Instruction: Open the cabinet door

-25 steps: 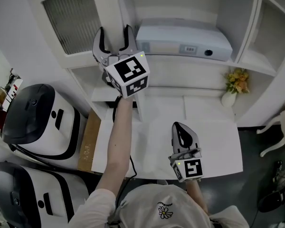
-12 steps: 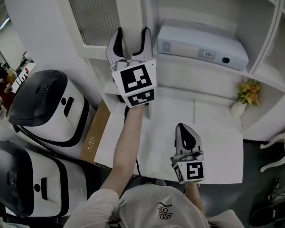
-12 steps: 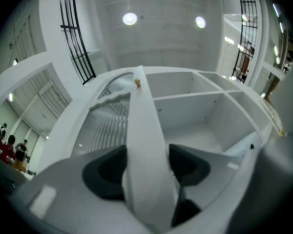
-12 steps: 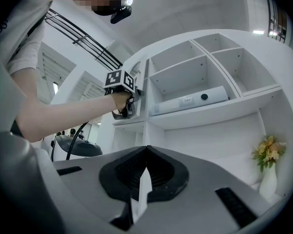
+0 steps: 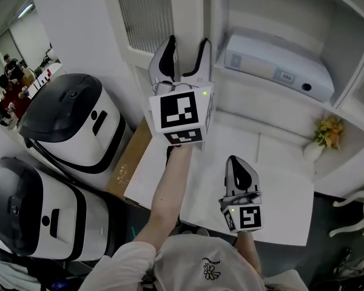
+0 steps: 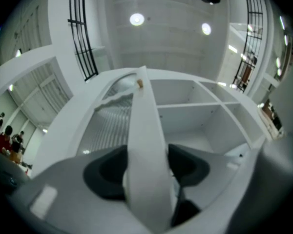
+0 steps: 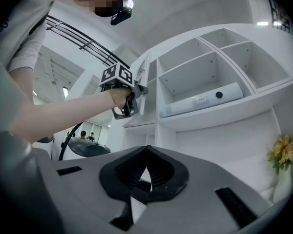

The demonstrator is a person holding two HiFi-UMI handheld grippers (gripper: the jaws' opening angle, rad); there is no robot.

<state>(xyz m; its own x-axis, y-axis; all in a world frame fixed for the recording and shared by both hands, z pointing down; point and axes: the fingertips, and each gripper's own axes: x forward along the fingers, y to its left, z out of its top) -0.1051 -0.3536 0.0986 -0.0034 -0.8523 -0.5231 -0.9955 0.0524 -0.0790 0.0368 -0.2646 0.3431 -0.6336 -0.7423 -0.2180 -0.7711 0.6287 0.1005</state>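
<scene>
**Head view.** The left gripper is raised to the cabinet. Its fingers straddle the free edge of the cabinet door. The door stands swung out from the frame, and the shelves beside it are exposed. The door is a white painted frame around a ribbed translucent panel. A flat white box with rounded corners lies on a shelf. The right gripper hangs low over the white surface, well apart from the door.

**Left gripper view.** The door edge runs upward between the two dark, cupped pads as a smooth, flat white slab. The fingers are wide apart and closing. The pads appear to lie against both faces of the slab, with no gap visible. A small brownish fitting sits near the far end of the edge; what it is cannot be told.

**Right gripper view.** The ribbed dark pads meet at their tips, and nothing is held between them. Yellow flowers stand at the far right.

**Step in hand.** The door is judged to be partly open, so the swing is under way. The next move likely calls for a firm pinch on the rigid edge. The gripper should then follow an arc about the hinge, rolling with the door so that the smooth paint does not slip between the pads.
</scene>
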